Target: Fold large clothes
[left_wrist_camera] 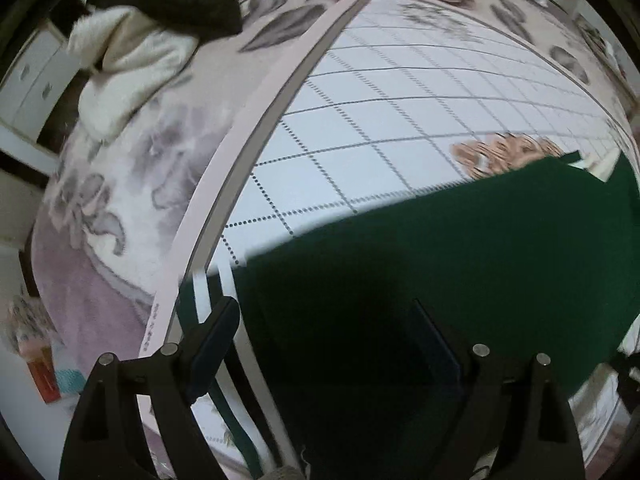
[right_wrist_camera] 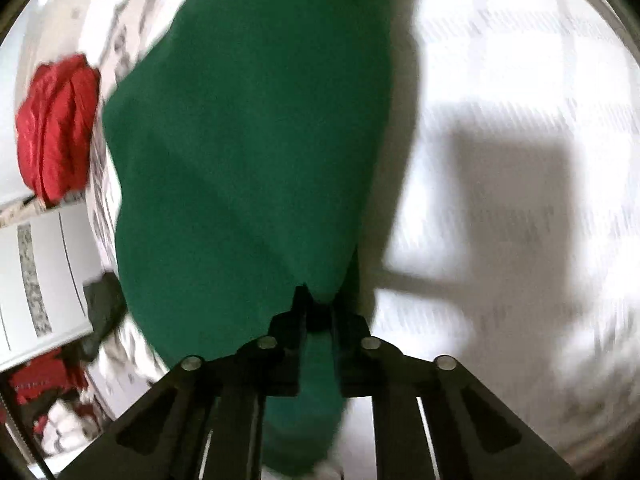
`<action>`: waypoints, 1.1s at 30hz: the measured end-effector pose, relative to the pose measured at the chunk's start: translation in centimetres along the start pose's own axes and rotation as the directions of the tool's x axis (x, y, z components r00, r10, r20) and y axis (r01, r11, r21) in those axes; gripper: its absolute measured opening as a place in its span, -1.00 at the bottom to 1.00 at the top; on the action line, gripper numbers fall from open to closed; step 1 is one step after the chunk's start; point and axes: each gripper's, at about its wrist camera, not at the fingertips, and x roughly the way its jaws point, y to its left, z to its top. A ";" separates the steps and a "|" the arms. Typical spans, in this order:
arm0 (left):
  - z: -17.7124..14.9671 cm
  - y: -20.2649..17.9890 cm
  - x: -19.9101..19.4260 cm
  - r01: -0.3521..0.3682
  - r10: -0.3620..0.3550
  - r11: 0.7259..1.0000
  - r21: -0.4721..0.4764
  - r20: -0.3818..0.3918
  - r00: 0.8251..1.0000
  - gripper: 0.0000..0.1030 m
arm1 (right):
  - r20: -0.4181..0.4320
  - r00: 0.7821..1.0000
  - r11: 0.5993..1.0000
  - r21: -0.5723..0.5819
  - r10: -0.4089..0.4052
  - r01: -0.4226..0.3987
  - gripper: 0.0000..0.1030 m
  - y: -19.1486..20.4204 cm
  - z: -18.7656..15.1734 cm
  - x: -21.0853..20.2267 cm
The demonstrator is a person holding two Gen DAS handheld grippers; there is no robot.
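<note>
A dark green garment (left_wrist_camera: pixel 440 248) with white stripes at one edge lies on a white grid-patterned sheet (left_wrist_camera: pixel 392 92). My left gripper (left_wrist_camera: pixel 324 312) is open, its fingers spread just above the green cloth near its striped edge. In the right wrist view the same green garment (right_wrist_camera: pixel 248 140) hangs and stretches away from me, blurred by motion. My right gripper (right_wrist_camera: pixel 318 300) is shut on a bunched edge of it, and the cloth also trails down between the fingers.
A cream fluffy garment (left_wrist_camera: pixel 128 68) and a black one (left_wrist_camera: pixel 184 0) lie on the floral blanket (left_wrist_camera: pixel 132 168) at the far left. A red garment (right_wrist_camera: pixel 56 128) lies left of the green one. A white cabinet (right_wrist_camera: pixel 36 276) stands at left.
</note>
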 end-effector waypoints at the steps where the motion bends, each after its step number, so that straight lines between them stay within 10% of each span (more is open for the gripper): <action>1: -0.7 -0.6 -0.6 0.002 -0.002 1.000 0.020 0.000 1.000 0.70 | -0.088 0.996 1.000 -0.024 -0.022 0.020 -0.89 -0.3 -1.8 0.7; 4: -2.6 -2.9 -0.4 0.023 -0.021 0.998 0.060 -0.032 0.999 0.70 | -0.230 0.965 0.987 -0.123 -0.127 0.100 -0.89 0.2 -5.5 1.7; 7: -3.5 -4.5 1.9 0.058 -0.055 0.997 0.042 -0.083 0.995 0.70 | -0.185 0.964 0.954 -0.264 -0.194 0.141 -0.82 3.6 -5.7 -0.1; 9: -3.8 -5.4 4.1 0.063 -0.061 0.998 0.009 -0.114 0.992 0.70 | -0.108 0.971 0.923 -0.349 -0.213 0.163 -0.16 6.3 -5.0 -1.5; 11: -3.8 -5.7 6.1 0.060 -0.063 0.998 -0.024 -0.142 0.988 0.70 | -0.042 0.979 0.887 -0.432 -0.200 0.163 -0.01 9.8 -3.6 -2.4; 16: -3.0 -5.2 8.7 0.064 -0.076 0.990 -0.126 -0.096 0.992 1.00 | 0.079 0.969 0.796 -0.557 -0.235 0.238 -0.06 18.2 2.5 1.8; 18: -2.7 -5.2 9.0 0.063 -0.075 0.987 -0.148 -0.076 0.994 1.00 | 0.135 0.965 0.780 -0.569 -0.224 0.261 -0.60 20.7 4.0 4.2; 21: -2.5 -5.3 9.1 0.058 -0.064 0.986 -0.153 -0.034 0.997 1.00 | 0.209 0.939 0.735 -0.584 -0.275 0.345 -0.59 23.8 5.5 9.2; 26: -2.2 -5.3 9.3 0.064 -0.068 0.977 -0.202 -0.016 0.998 1.00 | 0.131 0.962 0.807 -0.524 -0.240 0.273 -0.56 23.8 6.8 9.2; 29: -1.7 -5.3 9.5 0.062 -0.071 0.970 -0.234 -0.032 0.997 1.00 | 0.126 0.979 0.851 -0.486 -0.158 0.200 0.17 21.4 5.6 4.9; 33: -1.5 -4.9 9.3 0.086 -0.098 0.963 -0.255 -0.034 0.995 1.00 | 0.309 0.914 0.867 -0.339 -0.264 0.365 0.51 14.1 4.1 -1.9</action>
